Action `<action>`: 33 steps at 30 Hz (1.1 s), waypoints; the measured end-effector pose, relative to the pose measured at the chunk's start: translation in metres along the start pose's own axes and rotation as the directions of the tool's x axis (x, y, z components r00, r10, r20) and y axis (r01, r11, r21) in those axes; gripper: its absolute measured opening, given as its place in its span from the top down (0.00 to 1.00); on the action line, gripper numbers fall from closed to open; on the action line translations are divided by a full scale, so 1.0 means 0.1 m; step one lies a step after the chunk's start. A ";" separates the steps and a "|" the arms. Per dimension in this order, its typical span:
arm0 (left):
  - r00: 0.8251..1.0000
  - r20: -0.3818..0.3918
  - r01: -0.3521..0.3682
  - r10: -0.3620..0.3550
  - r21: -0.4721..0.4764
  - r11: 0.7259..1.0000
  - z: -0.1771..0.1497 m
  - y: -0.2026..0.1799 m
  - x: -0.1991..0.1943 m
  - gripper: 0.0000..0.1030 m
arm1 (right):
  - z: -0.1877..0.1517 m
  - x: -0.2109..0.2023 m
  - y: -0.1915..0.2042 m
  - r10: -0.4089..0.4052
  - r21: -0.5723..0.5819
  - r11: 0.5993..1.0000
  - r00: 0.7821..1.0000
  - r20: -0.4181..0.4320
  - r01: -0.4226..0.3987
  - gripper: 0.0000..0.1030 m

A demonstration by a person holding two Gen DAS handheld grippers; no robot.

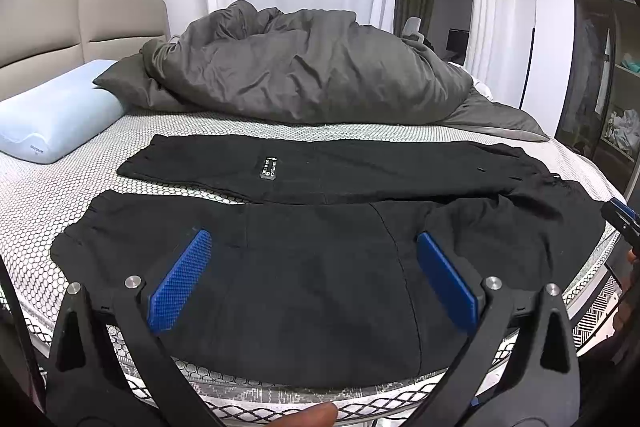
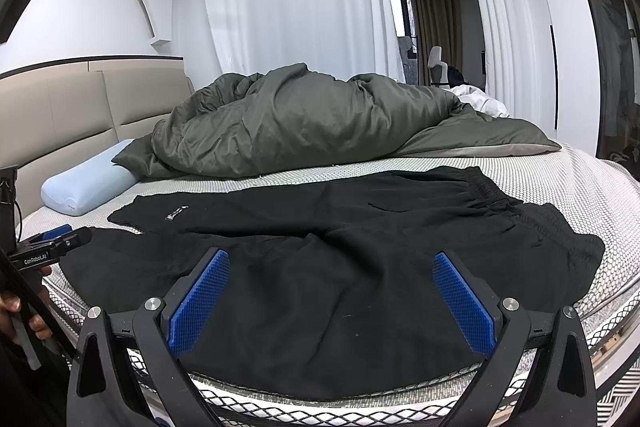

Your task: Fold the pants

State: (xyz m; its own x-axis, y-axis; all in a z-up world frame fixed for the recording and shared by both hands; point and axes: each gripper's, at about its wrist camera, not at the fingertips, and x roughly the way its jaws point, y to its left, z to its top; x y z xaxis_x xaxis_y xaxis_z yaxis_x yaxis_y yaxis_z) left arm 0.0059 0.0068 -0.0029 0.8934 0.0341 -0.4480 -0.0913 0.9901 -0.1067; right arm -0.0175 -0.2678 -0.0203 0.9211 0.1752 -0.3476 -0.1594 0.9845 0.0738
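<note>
Left wrist view: both grippers' fingers (image 1: 182, 281) spread above pants (image 1: 320, 267), seemingly overhanging mattress edge (image 1: 280, 393)

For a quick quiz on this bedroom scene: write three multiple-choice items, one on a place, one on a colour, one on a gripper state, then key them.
1. Where do the pants lie?
A. on the floor
B. spread on the mattress
C. over a chair

2. What colour is the pillow?
A. light blue
B. red
C. black

3. How is the left gripper?
A. shut on the pants
B. open
C. shut on the pillow

Key: 1 B, both legs lie flat on the mattress. 2 A, it is pale blue beside the grey duvet. 3 B, its blue pads stand wide apart, holding nothing.
</note>
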 end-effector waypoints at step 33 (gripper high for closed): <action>0.990 -0.060 -0.136 0.127 -0.187 0.973 0.04 0.75 0.10 0.01 | 0.01 -0.09 -0.26 -0.003 0.100 0.995 1.000 0.017 0.002 0.00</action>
State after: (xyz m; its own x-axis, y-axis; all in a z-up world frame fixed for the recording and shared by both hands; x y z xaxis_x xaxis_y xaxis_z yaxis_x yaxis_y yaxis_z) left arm 0.0103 0.0821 -0.0116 0.8466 0.1515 -0.5102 -0.2930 0.9330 -0.2091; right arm -0.0211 -0.2946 -0.0184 0.9274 0.1716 -0.3323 -0.1213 0.9785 0.1667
